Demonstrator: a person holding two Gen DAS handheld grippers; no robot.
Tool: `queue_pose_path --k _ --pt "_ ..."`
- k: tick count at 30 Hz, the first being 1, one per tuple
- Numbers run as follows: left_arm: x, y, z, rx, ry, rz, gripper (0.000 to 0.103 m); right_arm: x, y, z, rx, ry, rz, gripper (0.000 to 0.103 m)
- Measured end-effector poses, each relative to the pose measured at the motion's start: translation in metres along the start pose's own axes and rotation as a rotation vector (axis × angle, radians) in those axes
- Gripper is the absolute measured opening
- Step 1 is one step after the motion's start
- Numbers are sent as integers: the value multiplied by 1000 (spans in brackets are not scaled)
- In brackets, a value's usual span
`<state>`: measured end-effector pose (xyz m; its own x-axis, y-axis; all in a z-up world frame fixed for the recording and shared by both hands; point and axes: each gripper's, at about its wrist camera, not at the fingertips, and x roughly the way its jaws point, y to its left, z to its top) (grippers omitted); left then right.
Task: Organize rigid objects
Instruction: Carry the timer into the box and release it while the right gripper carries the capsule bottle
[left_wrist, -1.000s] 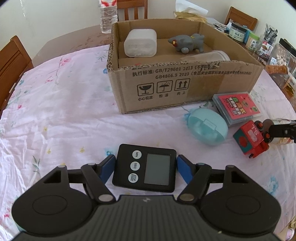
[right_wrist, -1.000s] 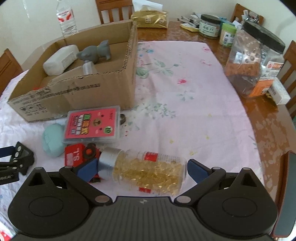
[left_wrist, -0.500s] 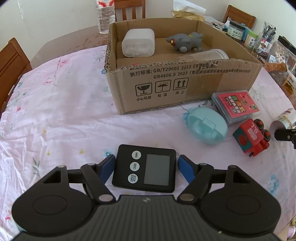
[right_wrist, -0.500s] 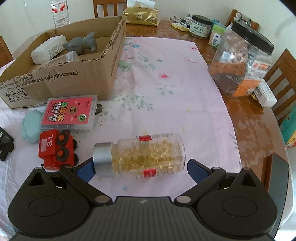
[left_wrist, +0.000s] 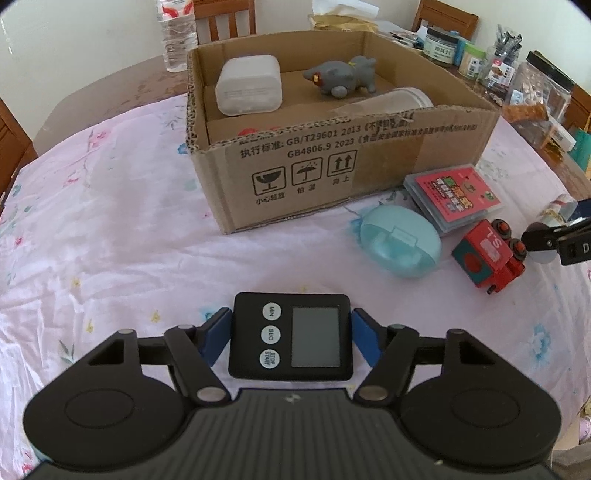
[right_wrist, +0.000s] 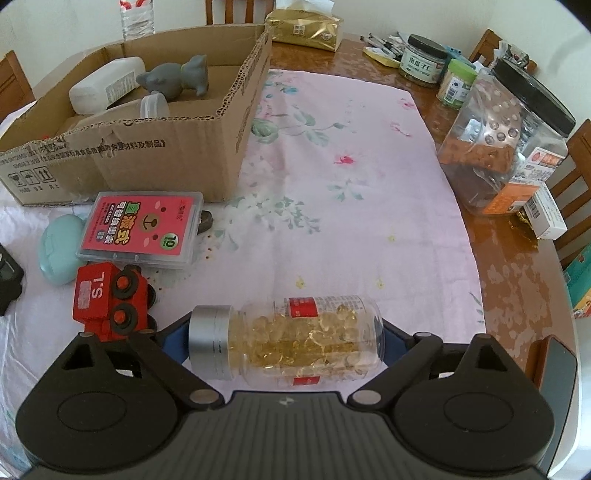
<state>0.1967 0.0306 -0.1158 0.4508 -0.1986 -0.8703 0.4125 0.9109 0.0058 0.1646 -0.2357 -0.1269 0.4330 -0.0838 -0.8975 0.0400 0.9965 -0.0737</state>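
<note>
here the left gripper (left_wrist: 291, 334) points steeply down at the cloth (left_wrist: 110, 229), and its jaws are closing on the timer (left_wrist: 290, 336), which lies flat between them. both blue pads (left_wrist: 216, 334) look to be touching the sides of the timer, the left one at the button side and the right one at the screen side. the timer rests on the cloth, well in front of the box (left_wrist: 332, 158).

the right gripper (right_wrist: 284, 338) also points steeply down, and its jaws are closing too. the bottle (right_wrist: 291, 341) of yellow capsules lies on its side between them, silver cap to the left. the left pad is at the cap and the right pad at the bottom of the bottle; if they already press, i cannot tell.

just left of the bottle cap is the red train (right_wrist: 107, 299), lying on its side with wheels to the right. behind it there is the red card case (right_wrist: 142, 229), flat, and beside it the teal case (right_wrist: 61, 253). the card case is close to the front wall of the box.

farther, inside the box, are a white bottle (left_wrist: 249, 85), a grey toy animal (left_wrist: 341, 75) and a clear jar (left_wrist: 391, 101) lying down. behind the box stands a water bottle (left_wrist: 177, 40), and to the right on the bare table (right_wrist: 517, 266) there is a big jar (right_wrist: 506, 136) with a black lid.
</note>
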Motion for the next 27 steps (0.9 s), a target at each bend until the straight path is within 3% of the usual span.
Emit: queue_pose_path --k 9,15,21,27 --pt "-7 1 6 33 32 -13 69 -10 -3 1 -44 21 22 98" --pt "-36 2 24 61 26 -55 69 -35 -4 12 -123 -6 62 98" --pt "-63 -3 60 96 -76 -58 69 -70 1 38 -204 -97 129 98" --pt "-60 -8 103 122 -159 -39 69 -89 13 69 -267 -182 170 98"
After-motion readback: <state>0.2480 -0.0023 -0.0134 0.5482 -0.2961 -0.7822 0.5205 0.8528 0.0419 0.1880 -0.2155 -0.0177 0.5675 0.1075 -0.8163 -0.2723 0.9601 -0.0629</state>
